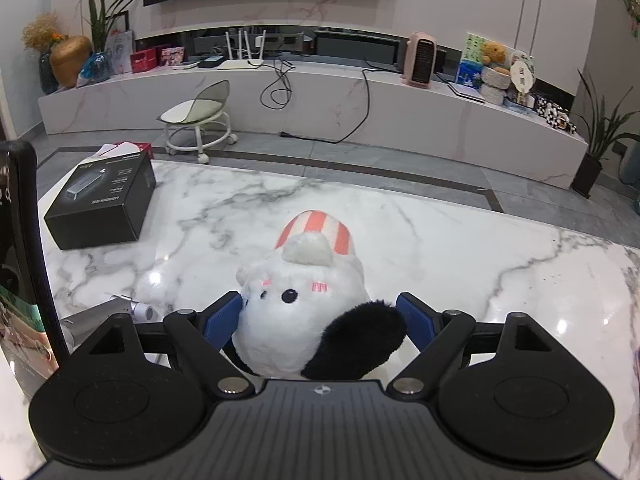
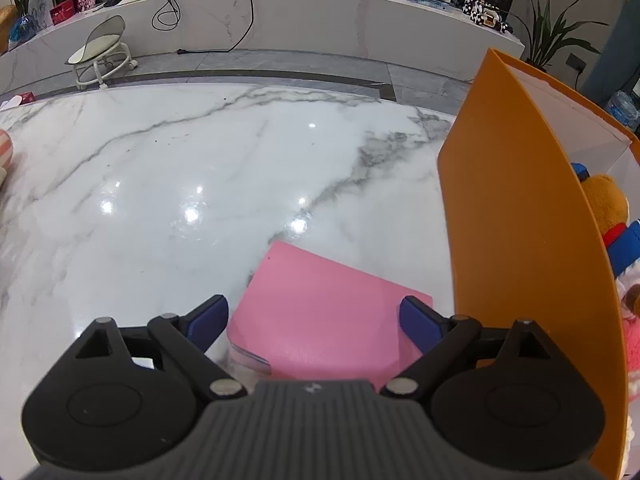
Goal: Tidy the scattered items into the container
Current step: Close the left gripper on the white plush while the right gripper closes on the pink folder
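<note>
- My left gripper (image 1: pixel 320 316) stands wide, its blue pads either side of the white plush toy (image 1: pixel 304 304); the left pad looks to brush the fur, the right sits apart from the black ear, so nothing is gripped yet.
- My right gripper (image 2: pixel 314 322) is also wide, straddling the near end of the pink notebook (image 2: pixel 320 312) without pressing it.
- The plush lies on the marble table (image 1: pixel 440 248), well to the right of the black box (image 1: pixel 100 200); its long axis runs away from me, striped cap (image 1: pixel 318 230) at the far end, face turned up.
- The notebook lies flat just left of the orange container (image 2: pixel 520 220), one corner pointing away from me.
- To do this well, I judge I should close across the plush's round body, not the floppy ear.
- For the notebook, I would get a pad under an edge, since flat it may slip.
</note>
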The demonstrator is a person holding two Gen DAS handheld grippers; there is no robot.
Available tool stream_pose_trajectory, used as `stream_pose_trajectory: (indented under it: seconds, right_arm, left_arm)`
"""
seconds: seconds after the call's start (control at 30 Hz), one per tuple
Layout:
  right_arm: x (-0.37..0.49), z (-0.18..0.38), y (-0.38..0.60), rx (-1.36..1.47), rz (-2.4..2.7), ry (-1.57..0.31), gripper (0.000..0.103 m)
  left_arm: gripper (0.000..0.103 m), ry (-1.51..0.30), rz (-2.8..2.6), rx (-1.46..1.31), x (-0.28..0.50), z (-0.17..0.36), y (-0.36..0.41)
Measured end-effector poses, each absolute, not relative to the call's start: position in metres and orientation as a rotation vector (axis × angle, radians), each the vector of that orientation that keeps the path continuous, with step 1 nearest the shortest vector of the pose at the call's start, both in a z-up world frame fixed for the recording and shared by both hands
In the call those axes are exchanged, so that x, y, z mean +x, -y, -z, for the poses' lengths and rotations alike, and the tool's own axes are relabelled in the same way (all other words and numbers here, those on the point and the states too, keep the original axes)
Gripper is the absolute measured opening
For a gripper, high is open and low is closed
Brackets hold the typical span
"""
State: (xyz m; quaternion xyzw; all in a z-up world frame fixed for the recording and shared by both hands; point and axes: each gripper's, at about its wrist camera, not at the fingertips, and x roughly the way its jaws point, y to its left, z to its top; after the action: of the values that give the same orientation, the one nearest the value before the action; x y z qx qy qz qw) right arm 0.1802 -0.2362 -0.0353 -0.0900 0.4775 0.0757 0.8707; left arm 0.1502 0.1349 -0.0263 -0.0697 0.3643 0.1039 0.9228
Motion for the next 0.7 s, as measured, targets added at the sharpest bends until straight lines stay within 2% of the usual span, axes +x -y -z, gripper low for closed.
stream_pose_trajectory:
  seconds: [0.7]
  right_arm:
    - [0.1792,0.0377,0.2364,-0.232,-0.134,-1.000,0.096]
  left_arm:
    - [0.098,-0.794,-0.235,-0.139,0.1583,0.0342,-0.1374]
